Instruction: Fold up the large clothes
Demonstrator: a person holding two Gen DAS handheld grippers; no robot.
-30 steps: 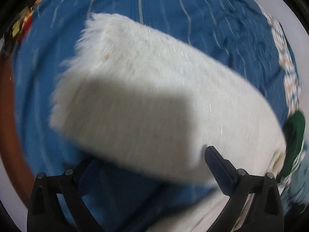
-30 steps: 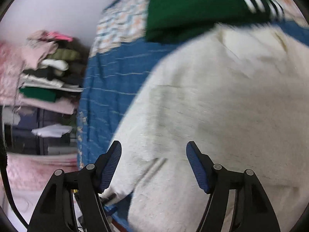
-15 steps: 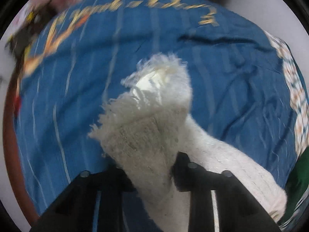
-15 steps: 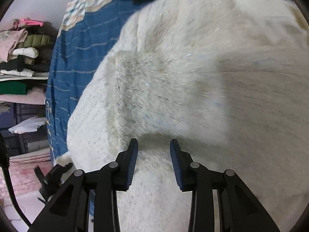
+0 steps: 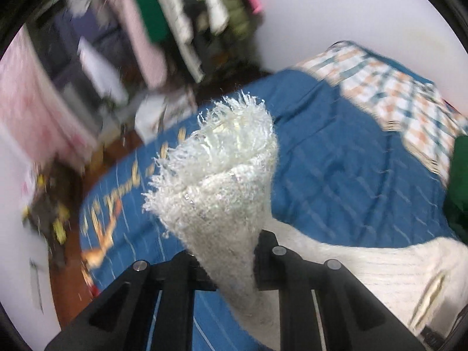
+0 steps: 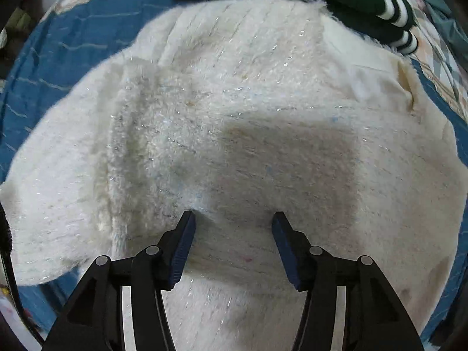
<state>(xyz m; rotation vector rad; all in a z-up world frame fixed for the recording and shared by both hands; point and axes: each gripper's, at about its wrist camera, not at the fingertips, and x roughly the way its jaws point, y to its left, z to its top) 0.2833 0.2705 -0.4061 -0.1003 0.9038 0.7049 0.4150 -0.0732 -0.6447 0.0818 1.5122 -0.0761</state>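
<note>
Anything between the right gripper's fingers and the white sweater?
Nothing: in the right wrist view the right gripper stands open directly on the white sweater.

The fluffy cream-white sweater point(image 6: 234, 134) lies spread across the blue bedspread point(image 6: 64, 26), thick and shaggy, glinting with fine silvery threads. One part lies folded over its middle in a raised band. A fringed end of it point(image 5: 222, 175) stands lifted off the bed, bunched into a cone, while its body point(image 5: 380, 266) stays flat on the bed below.
</note>
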